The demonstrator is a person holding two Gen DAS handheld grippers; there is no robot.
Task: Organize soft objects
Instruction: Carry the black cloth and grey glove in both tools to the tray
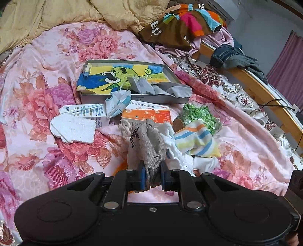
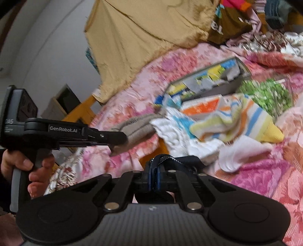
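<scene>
My left gripper (image 1: 153, 177) is shut on a grey knitted glove (image 1: 146, 143) and holds it above the floral bedspread; the right wrist view shows this gripper (image 2: 121, 140) from the side with the glove (image 2: 136, 128). My right gripper (image 2: 154, 175) is shut on a dark blue strap (image 2: 164, 158). A striped towel (image 1: 197, 140) and white cloths (image 1: 174, 149) lie just ahead. A shallow box (image 1: 125, 98) with a cartoon lining holds grey cloths (image 1: 151, 87).
A face mask (image 1: 118, 103), an orange packet (image 1: 149, 112), a white foam piece (image 1: 73, 128) and a bag of green bits (image 1: 202, 115) lie on the bed. A tan quilt (image 1: 75, 13) and piled clothes (image 1: 187, 20) sit behind. The wooden bed rail (image 1: 265, 90) runs along the right.
</scene>
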